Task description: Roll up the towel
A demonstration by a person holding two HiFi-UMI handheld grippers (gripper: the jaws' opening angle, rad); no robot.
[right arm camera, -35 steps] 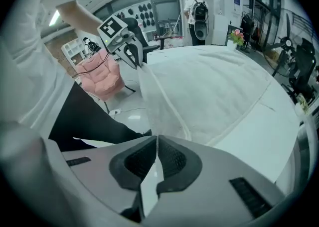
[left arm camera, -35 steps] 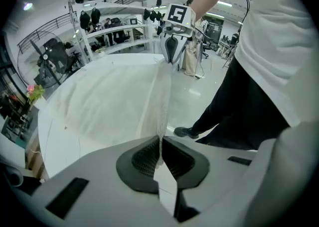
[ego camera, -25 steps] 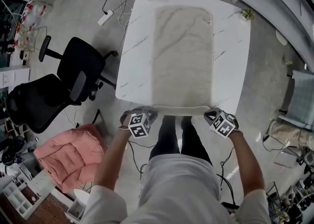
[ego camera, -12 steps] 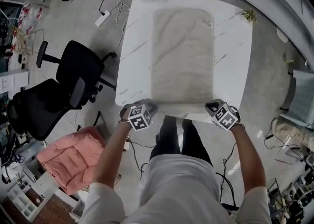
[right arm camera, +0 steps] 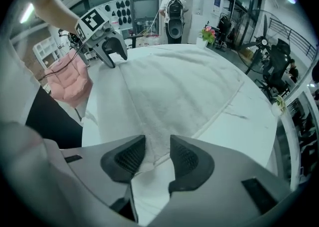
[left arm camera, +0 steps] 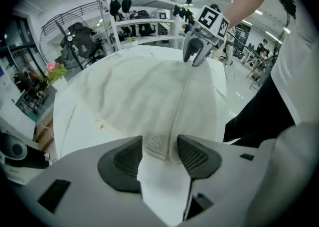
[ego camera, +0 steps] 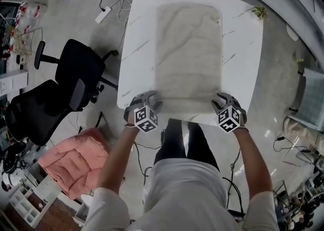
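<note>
The left gripper's (left arm camera: 159, 155) 2 jaws are standing apart, having just been opening. The turned-over near edge of the pale beige terry towel (ego camera: 187, 47) is lying loose between the pads, not pinched. The right gripper (right arm camera: 157, 155) is doing the same at the towel's near right corner: its jaws have just been opening too, and the cloth is sitting between them unsqueezed.

Both are pointing steeply down at the 2 near corners. I'd say that is so the first turn gets laid evenly across the full width and each hand can take a fresh hold for the next turn.

The towel is lying flat and lengthwise down the middle of the white marble-patterned table (ego camera: 243, 47), stretching from near side to far. It is looking faintly creased, rounded at the far corners, with only a narrow folded band along the near side, so the rolling is seemingly only just starting.
</note>
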